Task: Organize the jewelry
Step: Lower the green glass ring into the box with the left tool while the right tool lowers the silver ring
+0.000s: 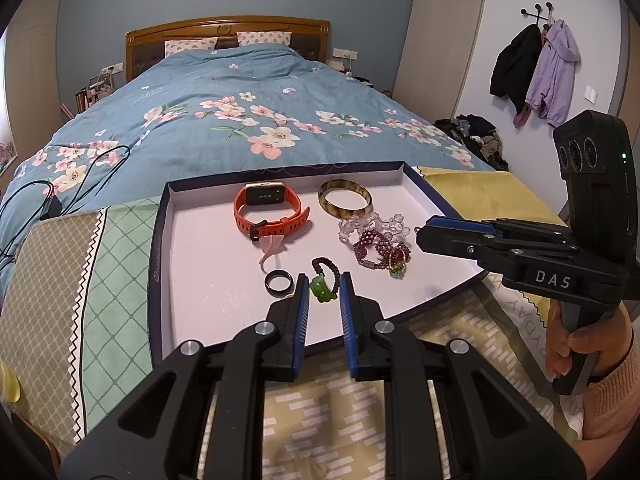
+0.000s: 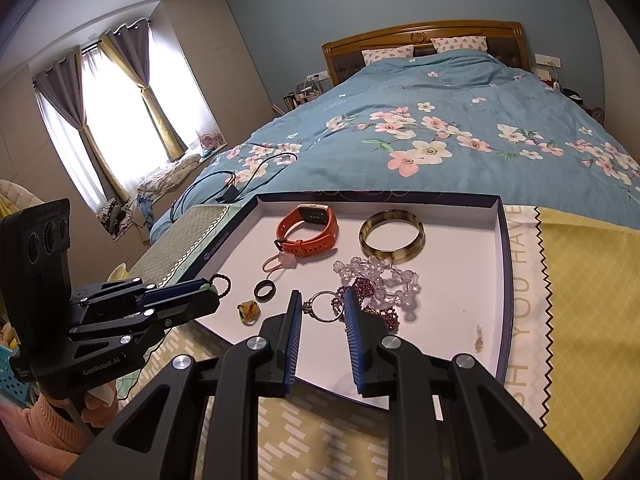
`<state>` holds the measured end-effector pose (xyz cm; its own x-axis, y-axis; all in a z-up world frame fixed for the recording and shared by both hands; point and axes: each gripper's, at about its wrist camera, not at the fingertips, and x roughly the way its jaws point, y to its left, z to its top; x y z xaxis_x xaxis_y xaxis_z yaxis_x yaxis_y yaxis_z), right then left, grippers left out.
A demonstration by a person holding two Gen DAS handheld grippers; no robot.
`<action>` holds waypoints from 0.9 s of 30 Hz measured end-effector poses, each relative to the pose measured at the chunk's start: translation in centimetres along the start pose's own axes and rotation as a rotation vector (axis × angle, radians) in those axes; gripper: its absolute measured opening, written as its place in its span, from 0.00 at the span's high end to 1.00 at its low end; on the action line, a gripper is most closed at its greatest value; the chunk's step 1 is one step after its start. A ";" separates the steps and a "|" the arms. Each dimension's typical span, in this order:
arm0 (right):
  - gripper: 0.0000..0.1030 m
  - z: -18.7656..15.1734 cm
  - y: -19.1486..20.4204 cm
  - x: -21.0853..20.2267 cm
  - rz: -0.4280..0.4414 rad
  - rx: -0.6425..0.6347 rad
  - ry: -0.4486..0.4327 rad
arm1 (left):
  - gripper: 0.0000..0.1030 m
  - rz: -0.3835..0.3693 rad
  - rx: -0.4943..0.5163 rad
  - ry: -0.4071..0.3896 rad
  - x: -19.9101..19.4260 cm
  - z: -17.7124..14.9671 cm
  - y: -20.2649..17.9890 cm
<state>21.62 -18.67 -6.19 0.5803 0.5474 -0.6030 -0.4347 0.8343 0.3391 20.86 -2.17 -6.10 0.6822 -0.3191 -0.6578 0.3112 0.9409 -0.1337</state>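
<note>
Jade pendant [image 1: 322,290] seemingly between left hand-held gripper [image 1: 324,286] fingers.

Purple bracelet [image 2: 386,314] partly behind finger

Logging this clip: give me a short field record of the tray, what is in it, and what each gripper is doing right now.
surface: shallow white tray on patterned cloths, at the foot of a bed
contents: orange smartwatch, tortoiseshell bangle, clear bead bracelet, purple bead bracelet, black ring, silver ring, amber ring
left gripper: open, fingers either side of the green pendant on a dark bead loop; contact unclear
right gripper: open, fingers around the silver ring
task stage: sorting barely begun
</note>
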 end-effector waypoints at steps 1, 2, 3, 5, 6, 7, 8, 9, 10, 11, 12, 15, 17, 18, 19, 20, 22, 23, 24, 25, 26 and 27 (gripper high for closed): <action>0.81 0.0 0.0 0.1 -0.002 0.001 0.002 | 0.85 0.000 -0.002 0.001 0.1 -0.1 0.1; 0.81 0.0 -0.1 0.2 -0.002 0.002 0.004 | 0.85 0.000 -0.002 0.003 0.1 0.0 0.0; 0.81 0.0 -0.1 0.2 -0.003 0.003 0.005 | 0.85 0.001 -0.003 0.004 0.2 -0.1 0.1; 0.81 0.0 -0.1 0.3 -0.007 0.004 0.007 | 0.85 0.003 -0.004 0.008 0.4 0.0 0.1; 0.81 0.0 -0.1 0.4 -0.008 0.006 0.008 | 0.85 0.004 -0.005 0.009 0.6 0.0 0.1; 0.81 0.0 -0.1 0.4 -0.009 0.006 0.010 | 0.85 0.006 -0.005 0.011 0.7 0.0 0.1; 0.81 0.0 -0.1 0.5 -0.012 0.006 0.012 | 0.85 0.008 -0.007 0.014 0.8 0.0 0.2; 0.81 0.0 -0.2 0.6 -0.015 0.005 0.015 | 0.85 0.009 -0.008 0.016 0.9 -0.1 0.2; 0.81 0.0 -0.1 0.8 -0.017 0.005 0.019 | 0.85 0.010 -0.009 0.018 0.9 -0.1 0.2; 0.81 0.0 -0.1 0.9 -0.022 0.004 0.024 | 0.85 0.012 -0.011 0.021 1.1 -0.1 0.3; 0.81 -0.1 -0.1 1.0 -0.025 0.004 0.027 | 0.85 0.012 -0.012 0.024 1.2 -0.1 0.2; 0.81 -0.1 -0.2 1.6 -0.036 0.003 0.042 | 0.84 0.020 -0.015 0.035 1.7 -0.2 0.3; 0.81 -0.2 -0.2 1.8 -0.041 0.005 0.049 | 0.84 0.025 -0.020 0.043 2.0 -0.3 0.4; 0.81 -0.2 -0.3 1.9 -0.047 0.006 0.052 | 0.84 0.027 -0.023 0.047 2.2 -0.4 0.5; 0.81 -0.2 -0.3 2.0 -0.048 0.007 0.056 | 0.84 0.028 -0.026 0.050 2.3 -0.4 0.6; 0.81 -0.3 -0.3 2.1 -0.050 0.009 0.060 | 0.84 0.029 -0.027 0.053 2.4 -0.5 0.6; 0.81 -0.3 -0.4 2.3 -0.055 0.008 0.064 | 0.84 0.029 -0.030 0.056 2.5 -0.5 0.7; 0.81 -0.4 -0.4 2.3 -0.056 0.008 0.067 | 0.84 0.028 -0.032 0.057 2.5 -0.6 0.7; 0.81 -0.4 -0.4 2.4 -0.057 0.008 0.069 | 0.84 0.029 -0.033 0.059 2.6 -0.6 0.7; 0.81 -0.4 -0.4 2.5 -0.059 0.007 0.071 | 0.84 0.029 -0.033 0.061 2.7 -0.6 0.7; 0.81 -0.4 -0.4 2.5 -0.059 0.006 0.071 | 0.84 0.029 -0.033 0.063 2.8 -0.6 0.6; 0.81 -0.4 -0.4 2.6 -0.060 0.006 0.072 | 0.84 0.029 -0.033 0.064 2.9 -0.6 0.6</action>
<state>22.98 -17.64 -8.17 0.5540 0.4905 -0.6727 -0.3965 0.8659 0.3048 22.60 -2.41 -8.51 0.6469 -0.2850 -0.7073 0.2692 0.9532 -0.1378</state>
